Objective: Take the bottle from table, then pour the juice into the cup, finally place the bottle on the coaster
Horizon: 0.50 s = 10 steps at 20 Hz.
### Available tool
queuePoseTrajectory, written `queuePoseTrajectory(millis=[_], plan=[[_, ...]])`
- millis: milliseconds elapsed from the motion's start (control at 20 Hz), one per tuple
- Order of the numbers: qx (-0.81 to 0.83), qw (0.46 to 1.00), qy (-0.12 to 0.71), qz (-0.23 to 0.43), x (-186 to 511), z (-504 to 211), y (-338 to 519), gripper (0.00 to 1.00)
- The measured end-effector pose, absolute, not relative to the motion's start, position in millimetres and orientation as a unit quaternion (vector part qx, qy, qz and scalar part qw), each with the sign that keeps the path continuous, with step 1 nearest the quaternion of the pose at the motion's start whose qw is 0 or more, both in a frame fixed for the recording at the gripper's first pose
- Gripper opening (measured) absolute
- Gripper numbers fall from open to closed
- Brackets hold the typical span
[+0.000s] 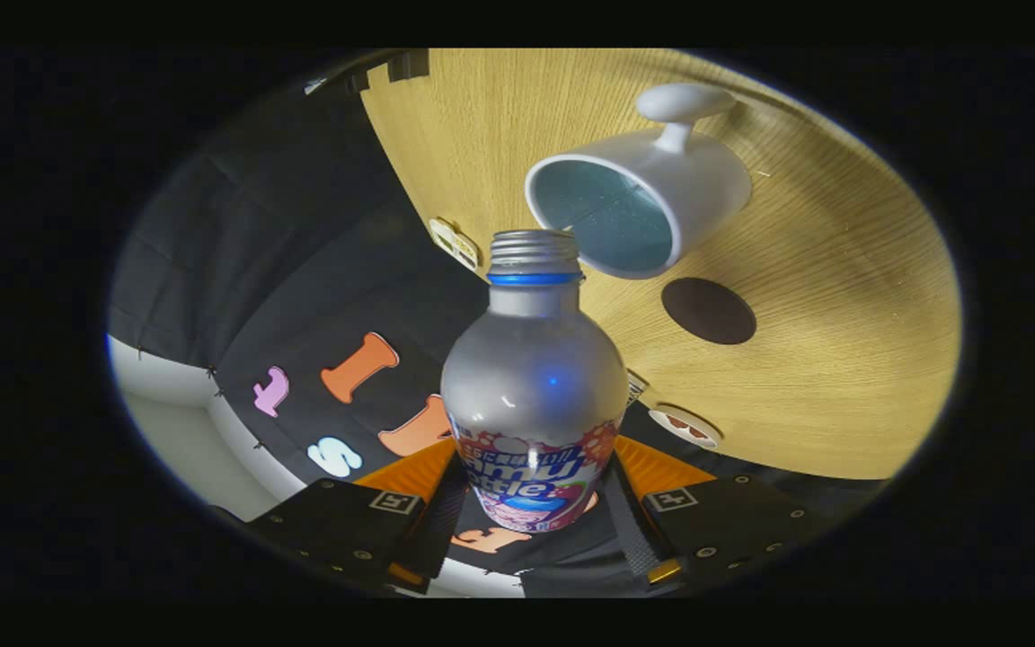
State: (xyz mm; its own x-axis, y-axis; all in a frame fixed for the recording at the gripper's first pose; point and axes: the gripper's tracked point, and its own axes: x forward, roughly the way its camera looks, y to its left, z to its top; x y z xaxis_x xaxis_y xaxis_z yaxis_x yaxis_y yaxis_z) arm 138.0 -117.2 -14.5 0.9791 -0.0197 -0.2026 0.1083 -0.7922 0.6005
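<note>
I see one bottle (534, 386) clamped between the two fingers of the hand-held gripper (535, 530): one finger presses on each side of its labelled lower body, so the grasp is closed on the bottle. The bottle is silver with a blue ring below a threaded, uncapped neck, and a printed label wraps its lower part. It is lifted clear of the table (823, 359), and its mouth points forward, away from the fingers.

Just beyond the bottle mouth I count one white cup (652, 202) standing on the table (its inside is blue-green, and a knob-shaped handle sticks out of its side). The whole view is rolled, so the table surface stands steeply tilted and the cup's opening faces toward the bottle neck. The bottle mouth sits near the cup rim without touching it. I cannot tell whether any liquid is leaving the bottle.

Near the cup, on the same surface, lies one round dark coaster (708, 310), flat, with nothing on it. It is separate from the cup.

The table is light wood with a visible grain. Along its near edge I count three small stickers (455, 243) (too small to make out further). Beside the table hangs the black cloth (284, 261) of the booth wall, and below the cloth a white surface (185, 440) is visible.
</note>
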Motion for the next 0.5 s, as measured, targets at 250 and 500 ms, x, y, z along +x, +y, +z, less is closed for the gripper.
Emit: queuePoseTrajectory(millis=[250,500], plan=[[0.944,0.315,0.023,-0.096,137.0,-13.3,-116.4,0.76],[0.943,0.317,0.023,-0.097,137.6,-13.5,-116.2,0.76]])
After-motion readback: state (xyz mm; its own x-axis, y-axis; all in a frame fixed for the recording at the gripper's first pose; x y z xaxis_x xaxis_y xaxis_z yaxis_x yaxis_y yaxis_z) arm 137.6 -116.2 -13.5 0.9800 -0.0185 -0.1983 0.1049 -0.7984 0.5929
